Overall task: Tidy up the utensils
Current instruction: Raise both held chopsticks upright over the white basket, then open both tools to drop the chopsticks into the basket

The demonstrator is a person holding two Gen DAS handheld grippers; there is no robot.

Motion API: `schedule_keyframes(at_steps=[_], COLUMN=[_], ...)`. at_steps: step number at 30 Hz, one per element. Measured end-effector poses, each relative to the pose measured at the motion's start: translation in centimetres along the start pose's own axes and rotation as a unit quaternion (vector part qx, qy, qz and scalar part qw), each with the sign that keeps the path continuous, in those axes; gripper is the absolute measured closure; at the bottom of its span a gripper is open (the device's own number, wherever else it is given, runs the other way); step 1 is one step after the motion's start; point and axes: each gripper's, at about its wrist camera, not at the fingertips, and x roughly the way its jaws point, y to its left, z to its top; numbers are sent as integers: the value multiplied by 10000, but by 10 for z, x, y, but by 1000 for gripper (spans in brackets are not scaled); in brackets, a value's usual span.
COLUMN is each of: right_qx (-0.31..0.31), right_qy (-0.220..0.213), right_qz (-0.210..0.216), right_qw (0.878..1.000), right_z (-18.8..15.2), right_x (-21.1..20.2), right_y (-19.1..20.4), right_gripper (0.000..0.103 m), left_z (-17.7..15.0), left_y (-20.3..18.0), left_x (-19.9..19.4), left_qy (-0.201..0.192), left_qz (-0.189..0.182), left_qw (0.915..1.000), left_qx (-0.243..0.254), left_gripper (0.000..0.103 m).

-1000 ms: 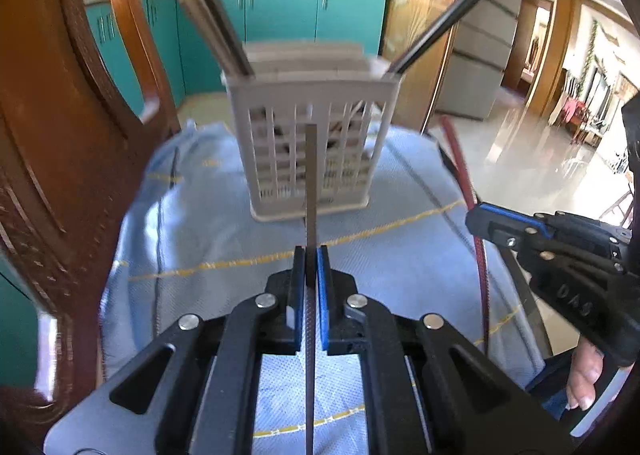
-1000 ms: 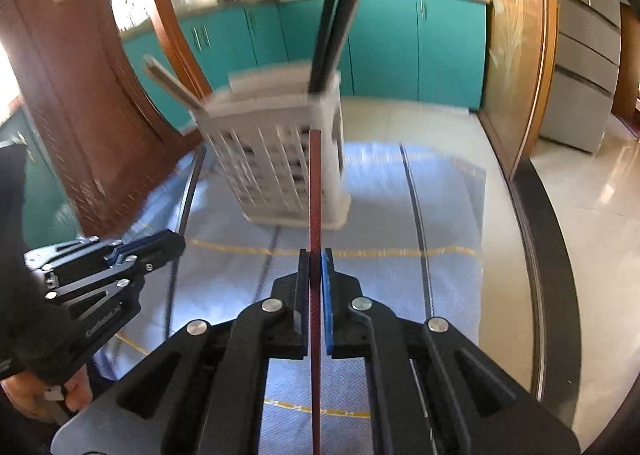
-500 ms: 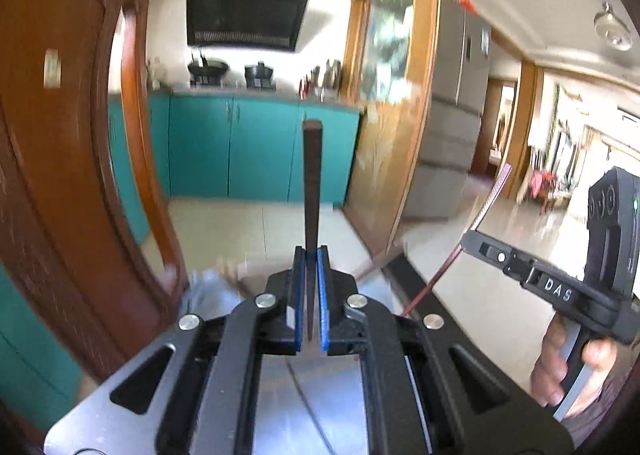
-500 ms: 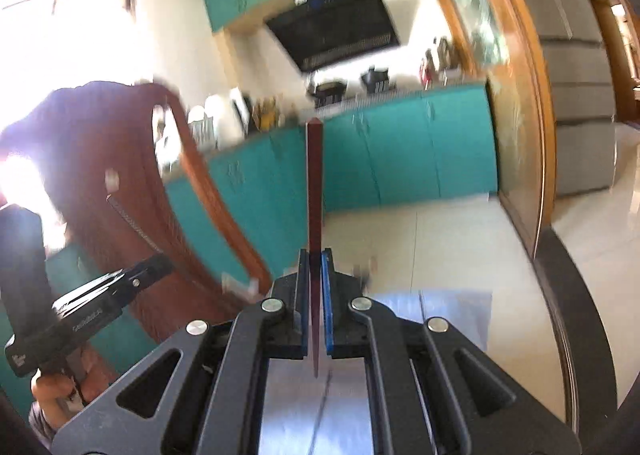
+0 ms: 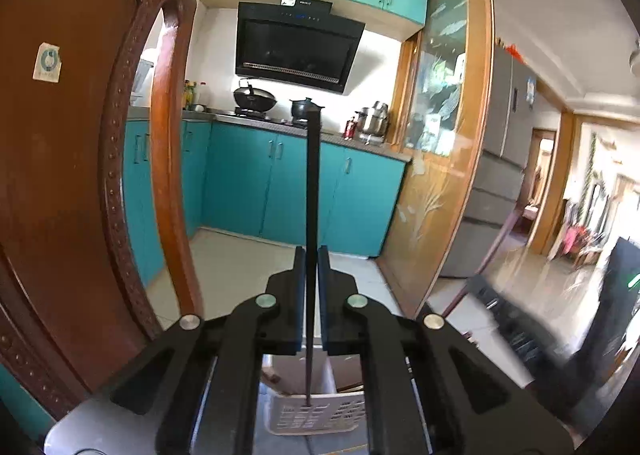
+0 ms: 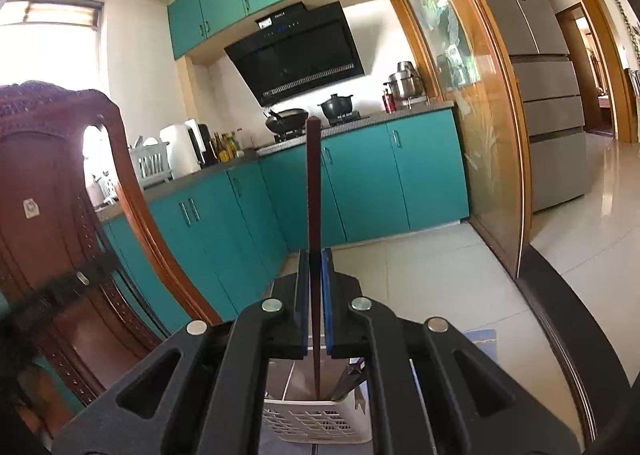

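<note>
My left gripper (image 5: 312, 255) is shut on a dark chopstick (image 5: 313, 183) held upright; its lower tip hangs over the white slotted utensil basket (image 5: 316, 415) below the fingers. My right gripper (image 6: 316, 255) is shut on a dark red chopstick (image 6: 313, 183), also upright, with its lower tip just above or inside the same basket (image 6: 316, 425). Dark chopsticks (image 6: 352, 375) stand in the basket's right part. The right gripper shows blurred at the right of the left wrist view (image 5: 520, 319).
A carved wooden chair back (image 5: 72, 175) stands close on the left, and shows in the right wrist view (image 6: 48, 215). Teal kitchen cabinets (image 6: 360, 183), a stove with pots and a fridge (image 6: 548, 95) lie beyond. The blue cloth (image 6: 482, 339) shows under the basket.
Both grippers have risen and tilted from pointing down at the table to pointing level, turning the chopsticks upright over the basket. Both stay shut on their chopsticks.
</note>
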Motion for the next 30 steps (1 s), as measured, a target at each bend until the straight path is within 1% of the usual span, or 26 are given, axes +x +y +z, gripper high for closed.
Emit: schedule_keyframes(at_steps=[3, 6, 8, 9, 13, 18, 20, 21, 22, 23, 24, 25, 29, 30], right_qx=[-54, -177, -377, -461, -486, -470, -453, -427, -407, -372, -344, -303, -358, -411], right_qy=[158, 288, 214, 207, 166, 170, 151, 136, 124, 98, 77, 37, -147, -199], right_qz=[-1, 3, -56, -61, 24, 56, 18, -2, -9, -6, 14, 30, 89, 98], right_qw=[9999, 9994, 9990, 9987, 9987, 9987, 9989, 9990, 9991, 9993, 9994, 9995, 9992, 9989], right_z=[-7, -17, -22, -23, -25, -25, -24, -24, -23, -23, -23, -22, -21, -21], right_x=[9, 16, 14, 12, 7, 2, 0, -1, -2, -5, -7, -10, -28, -35], right_y=[3, 6, 10, 12, 12, 8, 6, 5, 4, 2, 0, -1, -2, -1], right_gripper=[97, 96, 97, 97, 97, 97, 96, 94, 85, 81, 74, 71, 63, 59], left_z=[7, 0, -9, -13, -28, -46, -49, -50, -50, -49, -48, -47, -46, -46], left_y=[0, -5, -6, -8, -7, -8, -9, -10, -10, -9, -9, -9, -11, -11], left_x=[-1, 4, 18, 25, 45, 60, 62, 62, 60, 58, 55, 52, 37, 33], left_qy=[-251, -278, -244, -201, -20, 306, 379, 390, 369, 340, 317, 294, 187, 173], left_qz=[57, 200, 387, 466, 578, 589, 577, 581, 589, 598, 587, 576, 560, 563], left_qw=[9997, 9994, 9989, 9986, 9979, 9972, 9969, 9968, 9969, 9969, 9971, 9972, 9973, 9973], left_qx=[-29, -2, 123, 176, 276, 338, 376, 381, 377, 375, 377, 374, 425, 445], left_gripper=[96, 96, 96, 96, 96, 96, 96, 96, 96, 94, 91, 89, 85, 82])
